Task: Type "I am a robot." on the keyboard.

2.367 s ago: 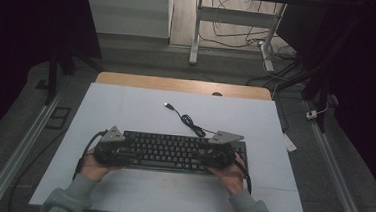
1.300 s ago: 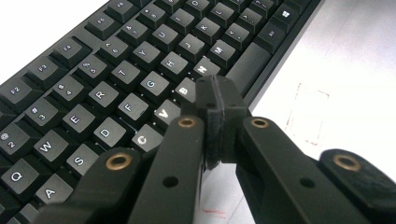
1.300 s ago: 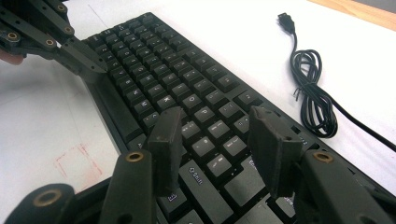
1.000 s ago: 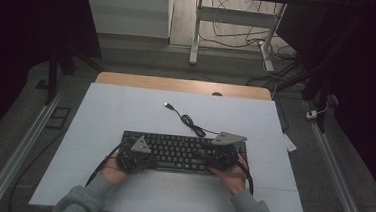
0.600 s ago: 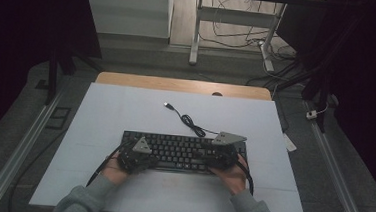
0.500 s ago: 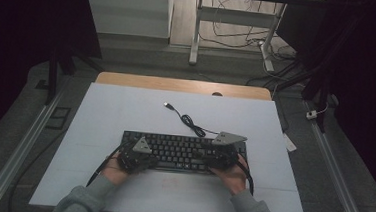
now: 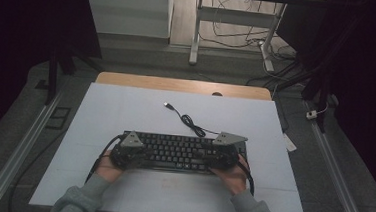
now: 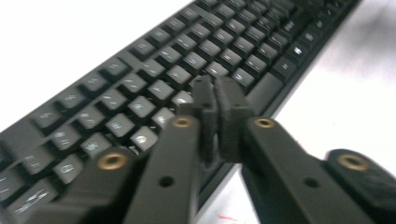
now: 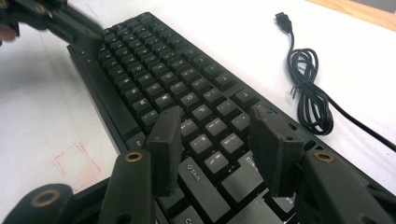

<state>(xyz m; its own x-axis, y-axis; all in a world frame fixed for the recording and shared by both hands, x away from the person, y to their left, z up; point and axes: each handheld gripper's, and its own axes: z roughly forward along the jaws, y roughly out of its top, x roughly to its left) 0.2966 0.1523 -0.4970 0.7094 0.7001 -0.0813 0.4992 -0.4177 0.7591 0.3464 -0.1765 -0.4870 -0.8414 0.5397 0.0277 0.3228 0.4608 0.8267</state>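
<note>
Your keyboard lies on the white table, long axis side to side. Your left gripper, jaws nearly together and just easing apart on nothing, hovers over its left keys; your right gripper, jaws apart, hangs over the right end.

High view looks down from above; each gripper view sits close over the shared keyboard.

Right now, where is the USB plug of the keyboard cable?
In the high view, the USB plug lies on the white table top, behind the keyboard and slightly left of its middle, apart from it, with the coiled cable between them.
</note>
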